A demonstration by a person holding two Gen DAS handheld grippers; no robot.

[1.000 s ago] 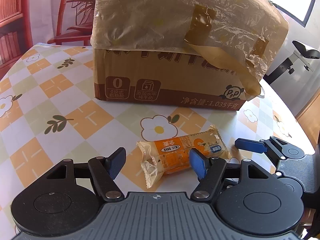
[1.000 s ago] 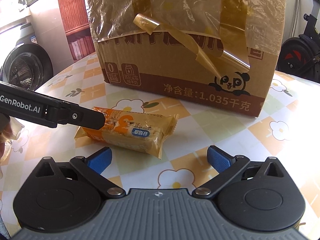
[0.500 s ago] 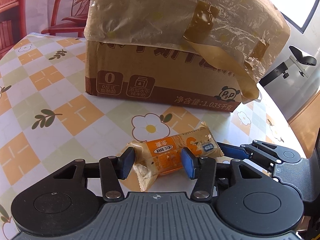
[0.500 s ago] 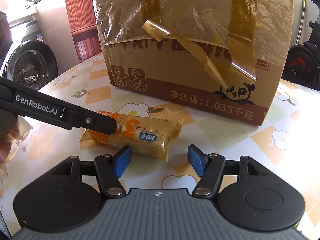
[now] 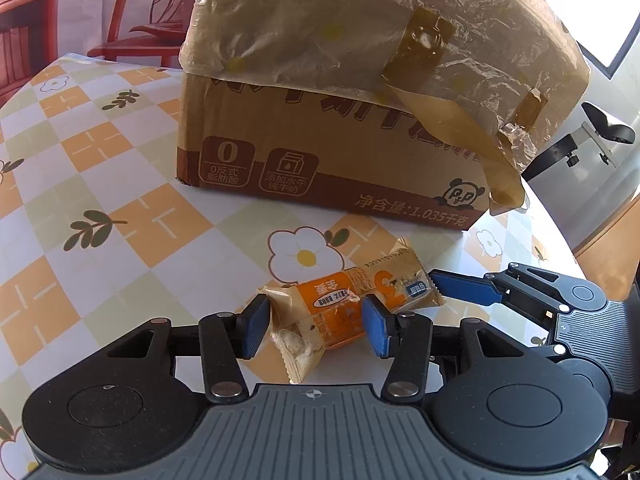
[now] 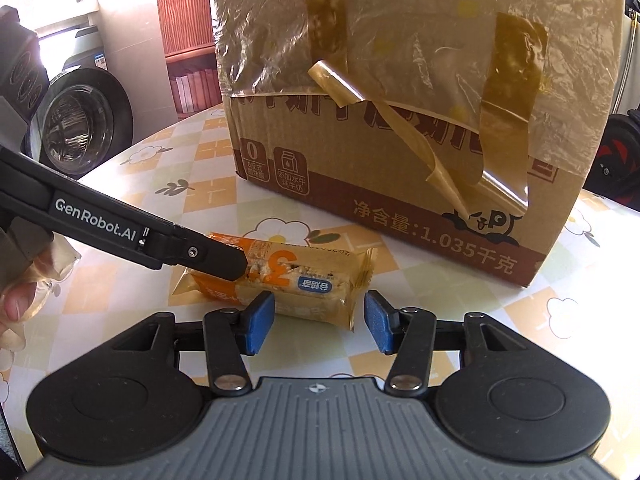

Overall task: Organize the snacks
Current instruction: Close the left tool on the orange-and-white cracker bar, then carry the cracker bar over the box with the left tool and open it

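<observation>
A snack bar point(image 5: 332, 302) in an orange and clear wrapper lies on the flowered tablecloth point(image 5: 120, 200), in front of the cardboard box point(image 5: 320, 152). My left gripper point(image 5: 316, 332) is shut on the bar's left half, with a blue pad on each side. In the right wrist view its black finger point(image 6: 208, 256) covers that end of the bar point(image 6: 308, 284). My right gripper point(image 6: 318, 320) is shut on the bar's right end, its right pad against the crimped edge. Only one of its blue fingers point(image 5: 464, 288) shows in the left wrist view.
The taped, plastic-covered box point(image 6: 400, 184) fills the space right behind the bar. A hand in a clear glove point(image 6: 24, 280) holds the left tool. The table's curved edge point(image 5: 560, 240) runs close on the right. A washing machine point(image 6: 80, 128) stands beyond the left edge.
Both grippers' jaws have come together around the bar, the right from wide open. The right gripper's finger has slid in against the bar's right end.
</observation>
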